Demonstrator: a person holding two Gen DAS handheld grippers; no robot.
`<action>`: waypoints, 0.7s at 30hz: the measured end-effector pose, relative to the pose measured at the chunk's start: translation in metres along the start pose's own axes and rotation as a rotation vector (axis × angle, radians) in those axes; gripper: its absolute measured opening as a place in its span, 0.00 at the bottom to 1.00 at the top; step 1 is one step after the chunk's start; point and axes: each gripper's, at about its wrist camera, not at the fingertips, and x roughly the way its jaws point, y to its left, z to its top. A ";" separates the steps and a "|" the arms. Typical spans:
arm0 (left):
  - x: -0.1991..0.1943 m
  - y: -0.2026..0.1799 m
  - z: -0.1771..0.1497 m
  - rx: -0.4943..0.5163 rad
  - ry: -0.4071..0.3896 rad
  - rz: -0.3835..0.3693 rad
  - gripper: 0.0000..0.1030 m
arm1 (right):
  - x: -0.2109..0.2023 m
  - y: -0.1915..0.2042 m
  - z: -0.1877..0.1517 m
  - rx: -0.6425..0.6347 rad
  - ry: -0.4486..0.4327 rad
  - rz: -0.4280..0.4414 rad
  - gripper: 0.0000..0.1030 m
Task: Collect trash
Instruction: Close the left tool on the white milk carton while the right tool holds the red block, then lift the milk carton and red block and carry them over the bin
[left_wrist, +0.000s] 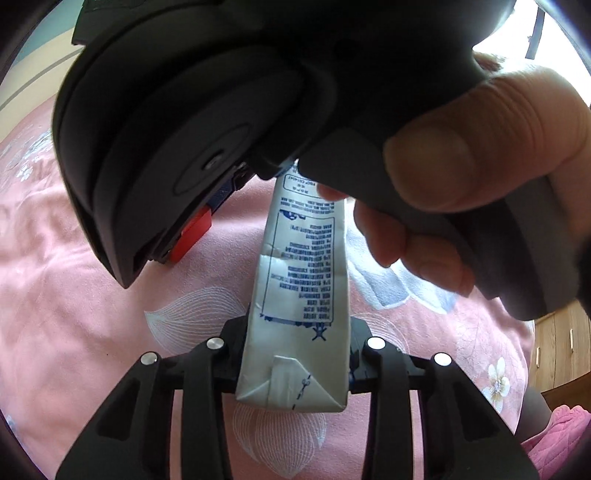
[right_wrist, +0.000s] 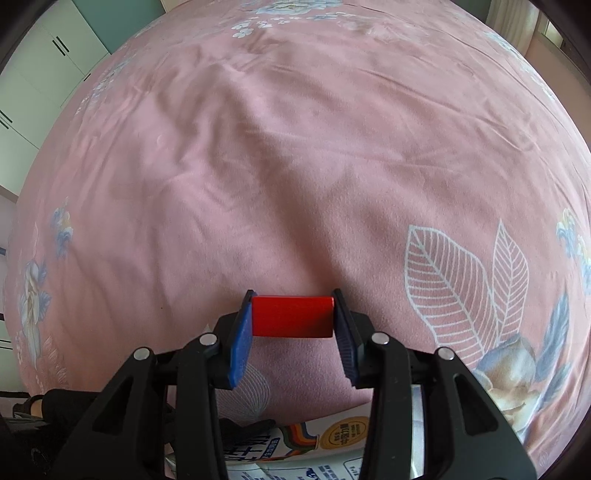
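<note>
My left gripper (left_wrist: 295, 354) points steeply down at the bed and its jaws are closed on the lower end of a crumpled white drink carton (left_wrist: 299, 295), which stands up between them with its blue print upside down to my camera and its folded bottom flap nearest the lens. The carton's far end reaches up toward my right hand (left_wrist: 461, 177); whether that end touches the hand or the device it holds I cannot tell. That hand wraps the grey handle of the other tool, thumb laid flat along the top and fingers curled beneath, and the black body of that tool fills the upper part of the left view. My right gripper (right_wrist: 292, 314) also points sharply downward, and its blue pads (right_wrist: 240, 339) press on the two ends of a small red block (right_wrist: 291, 317), held clear of the pink floral bedspread (right_wrist: 295, 166) below it. In the right view, the printed face of the carton shows along the bottom edge, beneath the gripper frame. White cabinet doors (right_wrist: 48, 74) stand beyond the bed at upper left, and a strip of wooden furniture (left_wrist: 561, 350) shows at the bed's right edge in the left view.
</note>
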 end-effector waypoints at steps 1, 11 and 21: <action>-0.002 -0.002 -0.001 -0.012 -0.002 0.016 0.37 | -0.003 -0.001 -0.002 -0.001 -0.007 0.001 0.40; -0.069 -0.017 -0.025 -0.118 0.013 0.170 0.37 | -0.072 0.002 -0.012 0.018 -0.105 -0.010 0.40; -0.176 -0.021 -0.044 -0.217 0.066 0.494 0.37 | -0.159 0.042 -0.069 -0.089 -0.151 -0.056 0.40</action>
